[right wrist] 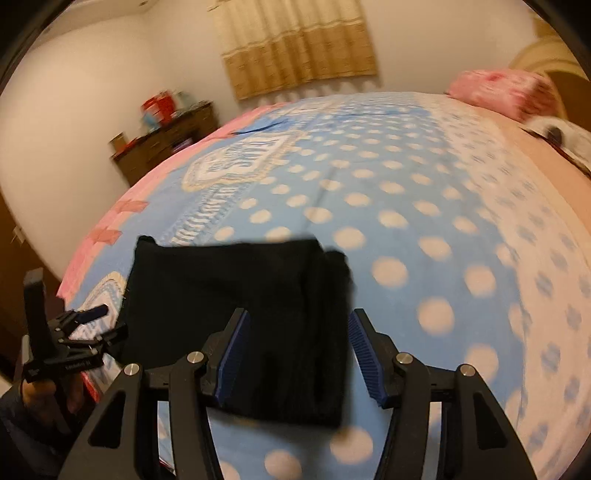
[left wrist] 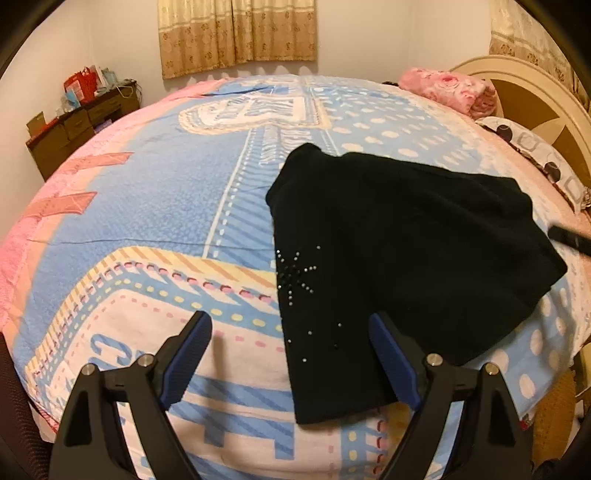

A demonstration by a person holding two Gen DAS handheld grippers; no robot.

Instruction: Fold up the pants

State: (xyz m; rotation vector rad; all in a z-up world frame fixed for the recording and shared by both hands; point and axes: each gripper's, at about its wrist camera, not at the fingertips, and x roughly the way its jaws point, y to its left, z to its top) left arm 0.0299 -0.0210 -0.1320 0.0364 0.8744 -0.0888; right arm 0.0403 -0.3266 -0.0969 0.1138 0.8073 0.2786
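The black pants [left wrist: 399, 258] lie folded on the bed, with a sparkly star pattern near their left edge. My left gripper [left wrist: 288, 332] is open and empty above the pants' near left edge. In the right wrist view the pants [right wrist: 236, 314] show as a blurred dark rectangle. My right gripper [right wrist: 299, 343] is open and empty over their right end. The left gripper also shows in the right wrist view [right wrist: 79, 326], at the pants' left side. A dark tip of the right gripper [left wrist: 570, 238] enters the left wrist view at the right edge.
The bed has a blue, pink and white patterned sheet [left wrist: 166, 206]. A pink blanket [left wrist: 447, 88] and a spotted pillow [left wrist: 535, 155] lie by the headboard [left wrist: 535, 92]. A brown cluttered dresser [left wrist: 74, 125] stands by the far wall, under curtains [left wrist: 236, 33].
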